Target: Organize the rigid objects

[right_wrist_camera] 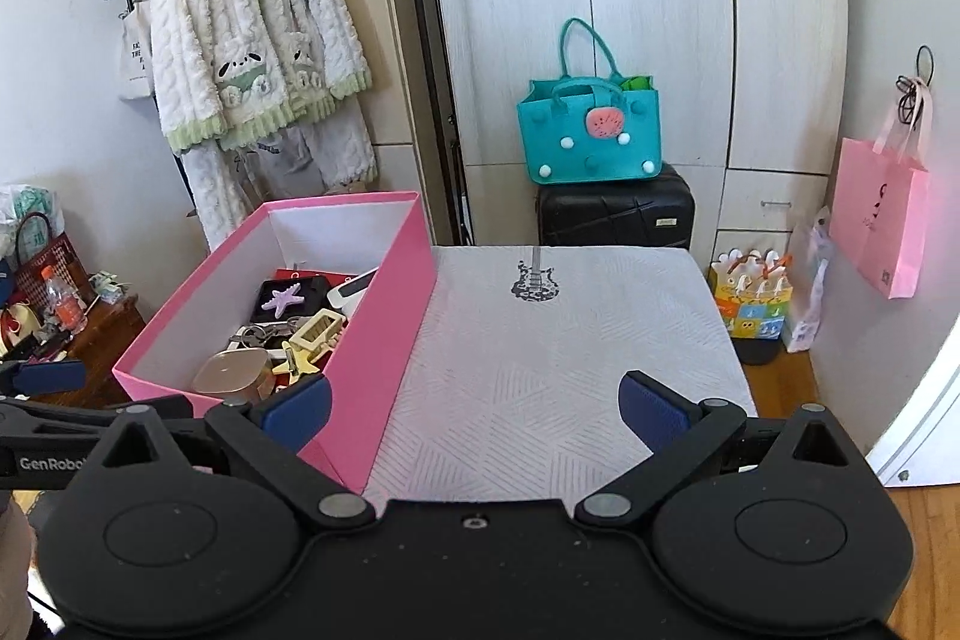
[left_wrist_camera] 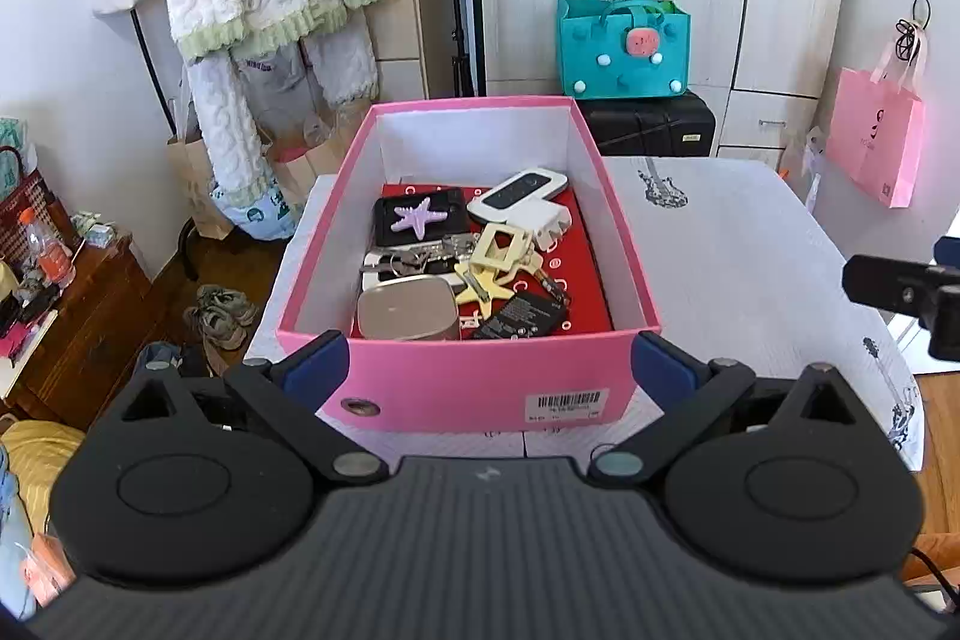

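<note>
The left tool [left_wrist_camera: 489,370] is spread wide and grips nothing, its blue pads [left_wrist_camera: 318,367] flanking the near end wall of a pink box [left_wrist_camera: 456,388] without clearly touching it. The right tool [right_wrist_camera: 474,409] is likewise spread and empty, hovering over bare cloth just right of the box. The box sits along the table's [left_wrist_camera: 750,268] left edge, its long side running from the near edge toward the far one. Inside lie a purple starfish [left_wrist_camera: 418,218] on a black case, a white router [left_wrist_camera: 517,194], keys [left_wrist_camera: 420,256], a cream buckle [left_wrist_camera: 501,247], a silver tin [left_wrist_camera: 405,309] and a black battery [left_wrist_camera: 523,317]. The table wears a white cloth printed with a guitar [right_wrist_camera: 536,280]. Beyond it stand pale wardrobes [right_wrist_camera: 648,10], a teal bag [right_wrist_camera: 591,130] on a black suitcase [right_wrist_camera: 615,211], a fluffy robe [right_wrist_camera: 252,28] on a rack at left, and a pink paper bag [right_wrist_camera: 885,220] hanging at right.
</note>
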Available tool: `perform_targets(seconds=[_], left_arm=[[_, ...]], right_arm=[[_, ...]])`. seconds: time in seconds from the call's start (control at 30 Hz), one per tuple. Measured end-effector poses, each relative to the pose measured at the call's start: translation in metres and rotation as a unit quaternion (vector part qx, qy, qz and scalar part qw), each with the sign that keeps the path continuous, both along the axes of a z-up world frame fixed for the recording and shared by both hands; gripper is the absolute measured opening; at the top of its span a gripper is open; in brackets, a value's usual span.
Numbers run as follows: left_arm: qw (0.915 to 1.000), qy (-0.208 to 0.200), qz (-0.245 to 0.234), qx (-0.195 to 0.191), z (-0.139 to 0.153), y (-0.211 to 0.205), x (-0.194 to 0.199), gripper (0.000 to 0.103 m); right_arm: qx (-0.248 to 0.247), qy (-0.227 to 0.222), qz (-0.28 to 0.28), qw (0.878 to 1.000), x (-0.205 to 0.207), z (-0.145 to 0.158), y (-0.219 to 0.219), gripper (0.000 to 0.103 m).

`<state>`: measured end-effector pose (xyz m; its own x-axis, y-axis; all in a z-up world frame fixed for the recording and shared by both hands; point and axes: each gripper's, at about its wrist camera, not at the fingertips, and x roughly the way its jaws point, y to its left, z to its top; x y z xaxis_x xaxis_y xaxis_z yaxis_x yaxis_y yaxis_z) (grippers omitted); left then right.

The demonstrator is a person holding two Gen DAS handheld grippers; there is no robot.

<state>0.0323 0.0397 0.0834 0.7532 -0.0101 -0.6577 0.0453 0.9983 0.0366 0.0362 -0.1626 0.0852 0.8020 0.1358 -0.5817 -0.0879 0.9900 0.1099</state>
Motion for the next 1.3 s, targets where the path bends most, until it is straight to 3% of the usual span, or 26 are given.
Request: perform_targets(seconds=[0.37,1.3], left_arm=[[0.9999,-0.009,-0.007,0.006,0.004,-0.005,-0.014,0.103],[0.9999,-0.015,0.004,0.003,0.004,-0.003,-0.019,0.103]], right_arm=[[-0.012,-0.018,-0.029,0.999,-0.022,0.006,-0.004,0.103],[-0.042,-0.016,-0.053,0.998,-0.032,-0.003,-0.003,0.103]])
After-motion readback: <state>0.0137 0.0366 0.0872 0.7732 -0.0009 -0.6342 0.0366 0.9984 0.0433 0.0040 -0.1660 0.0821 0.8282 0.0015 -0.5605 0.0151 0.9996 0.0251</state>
